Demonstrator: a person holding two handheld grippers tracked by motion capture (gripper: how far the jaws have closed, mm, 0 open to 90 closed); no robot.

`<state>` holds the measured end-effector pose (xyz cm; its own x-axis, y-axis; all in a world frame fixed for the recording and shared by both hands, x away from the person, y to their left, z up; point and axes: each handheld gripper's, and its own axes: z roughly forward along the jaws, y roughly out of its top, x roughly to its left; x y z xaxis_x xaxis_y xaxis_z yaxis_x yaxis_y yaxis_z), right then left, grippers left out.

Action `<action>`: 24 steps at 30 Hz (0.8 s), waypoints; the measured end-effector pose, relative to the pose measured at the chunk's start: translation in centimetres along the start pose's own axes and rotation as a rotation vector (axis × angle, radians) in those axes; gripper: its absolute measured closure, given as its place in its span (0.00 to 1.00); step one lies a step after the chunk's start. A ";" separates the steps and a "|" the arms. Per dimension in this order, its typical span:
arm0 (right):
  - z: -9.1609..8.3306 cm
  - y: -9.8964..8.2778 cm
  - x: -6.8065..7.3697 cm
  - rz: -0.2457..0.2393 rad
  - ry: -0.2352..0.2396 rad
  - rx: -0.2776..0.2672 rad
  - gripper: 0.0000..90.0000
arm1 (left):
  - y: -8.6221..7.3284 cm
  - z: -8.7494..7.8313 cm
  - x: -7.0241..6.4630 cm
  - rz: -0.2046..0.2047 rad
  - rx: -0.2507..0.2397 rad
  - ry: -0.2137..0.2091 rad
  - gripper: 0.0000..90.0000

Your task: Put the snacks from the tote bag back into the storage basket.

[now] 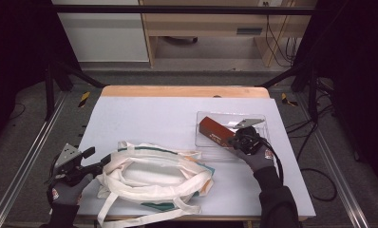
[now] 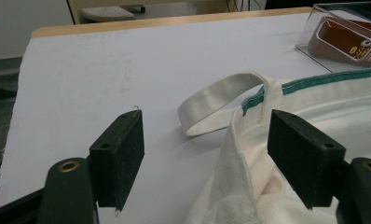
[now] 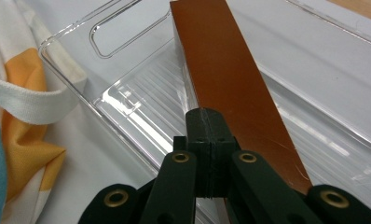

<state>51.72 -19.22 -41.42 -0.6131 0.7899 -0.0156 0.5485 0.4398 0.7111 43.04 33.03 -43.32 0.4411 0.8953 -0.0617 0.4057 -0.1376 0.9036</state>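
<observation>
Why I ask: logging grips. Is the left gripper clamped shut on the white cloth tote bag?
No, the left gripper stands wide open, the bag rim unpinched between its jaws.

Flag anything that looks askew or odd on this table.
The brown box lies slantwise in the clear tray, one end propped on its rim. The right gripper has its jaws shut together beside the box, gripping nothing.

Looks like a lab or test workshop: a white-topped table (image 1: 177,118) framed by black metal rails (image 1: 187,9), cables (image 1: 282,42) trailing over grey carpet (image 1: 30,128), and plain wooden furniture (image 1: 201,23) behind, probably desks.
</observation>
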 end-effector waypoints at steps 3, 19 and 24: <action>0.3 0.0 0.0 -0.008 -0.004 0.020 1.00 | 0.0 0.0 0.0 0.000 0.001 0.000 0.30; -0.2 -0.6 -0.9 0.024 -0.062 0.045 1.00 | 0.0 -0.1 0.0 -0.002 -0.001 -0.001 0.30; -0.4 -0.8 -1.3 0.030 -0.077 0.050 1.00 | 0.0 -0.1 0.1 0.000 0.001 -0.001 0.30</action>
<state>51.87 -20.72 -41.69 -0.5511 0.8329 -0.0500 0.5952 0.4344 0.6760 43.01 33.10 -43.31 0.4418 0.8950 -0.0616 0.4067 -0.1386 0.9030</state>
